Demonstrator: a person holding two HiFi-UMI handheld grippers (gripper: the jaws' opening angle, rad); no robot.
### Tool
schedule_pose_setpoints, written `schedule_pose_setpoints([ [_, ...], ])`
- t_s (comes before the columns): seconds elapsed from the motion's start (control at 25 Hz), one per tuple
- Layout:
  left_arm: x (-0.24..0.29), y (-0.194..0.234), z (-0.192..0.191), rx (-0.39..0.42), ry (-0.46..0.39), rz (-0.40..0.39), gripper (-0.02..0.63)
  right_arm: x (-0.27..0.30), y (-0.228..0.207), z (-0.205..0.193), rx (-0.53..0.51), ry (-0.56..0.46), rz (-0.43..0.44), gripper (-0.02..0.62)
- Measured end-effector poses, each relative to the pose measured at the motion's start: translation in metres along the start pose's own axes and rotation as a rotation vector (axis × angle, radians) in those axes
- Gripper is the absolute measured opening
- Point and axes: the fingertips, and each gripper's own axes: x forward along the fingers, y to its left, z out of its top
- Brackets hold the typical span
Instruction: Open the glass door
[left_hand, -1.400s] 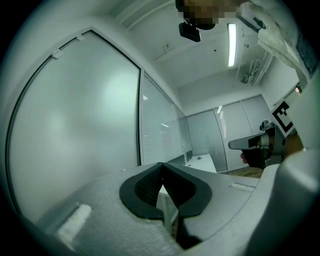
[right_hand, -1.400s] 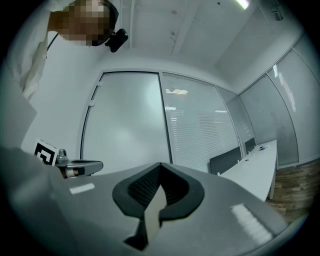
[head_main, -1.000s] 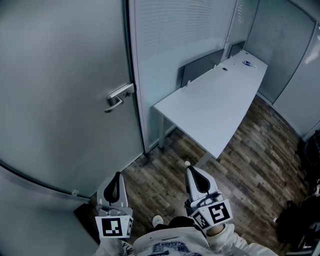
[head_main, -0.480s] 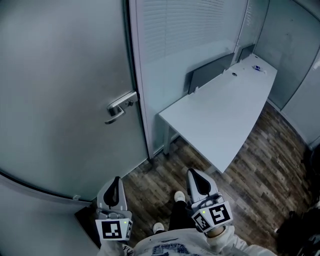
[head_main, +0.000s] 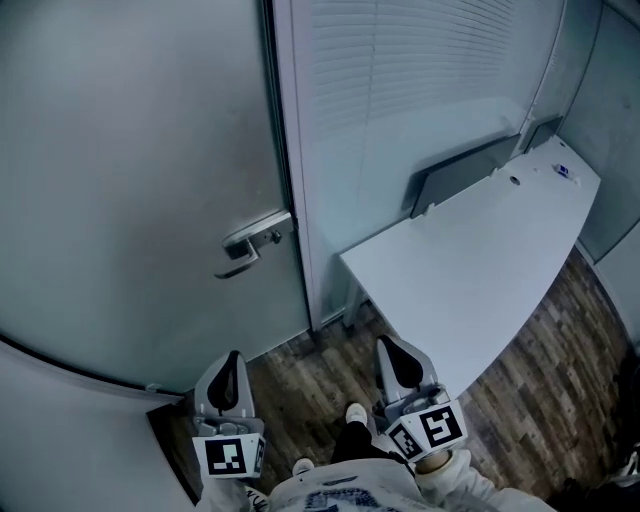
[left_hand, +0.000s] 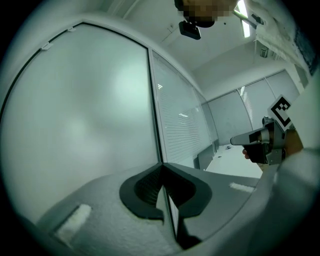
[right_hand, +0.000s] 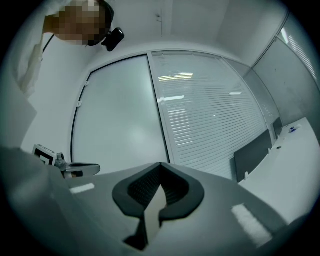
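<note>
The left gripper (head_main: 234, 360) and the right gripper (head_main: 388, 350) are held side by side, nearest the person and low over the wooden floor (head_main: 300, 375). Both point toward the far wall. The fingers of each are pressed together with nothing between them. A light shoe (head_main: 355, 412) shows on the floor between the two grippers.

Farther off and to the left, the frosted glass door (head_main: 130, 180) fills the left part of the scene. It lies shut against a dark frame strip on its right edge. Its metal lever handle (head_main: 252, 243) sits by that edge, beyond the left gripper and a little to its right, well apart from both grippers.

Right of the door stands a glass partition with horizontal blinds (head_main: 420, 90). A white surface (head_main: 470, 270) stretches from beyond the right gripper toward the far right. A dark upright panel (head_main: 460, 175) runs along its far-left side, next to the partition. Small items at its far end are too small to tell.
</note>
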Motion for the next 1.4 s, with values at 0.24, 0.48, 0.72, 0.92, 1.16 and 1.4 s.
schedule_pose_setpoints([
  [0.24,0.032,0.001,0.008,0.015,0.026,0.122,0.000,0.046,-0.031,0.014,0.011,0.011,0.112,0.003],
  [0.48,0.051,-0.008,0.012,0.042,0.042,0.229,0.000,0.075,-0.057,0.015,0.033,0.032,0.208,0.003],
  [0.72,0.055,-0.014,0.011,0.074,0.067,0.285,0.002,0.084,-0.073,0.016,0.057,0.037,0.245,0.003],
  [0.92,0.060,-0.010,0.011,0.084,0.085,0.298,0.001,0.087,-0.077,0.016,0.072,0.040,0.247,0.003],
  [1.16,0.060,-0.006,0.005,0.069,0.084,0.297,0.002,0.090,-0.071,0.009,0.070,0.052,0.245,0.003],
  [1.4,0.057,0.011,-0.011,0.089,0.115,0.305,0.001,0.097,-0.053,0.005,0.060,0.059,0.247,0.003],
])
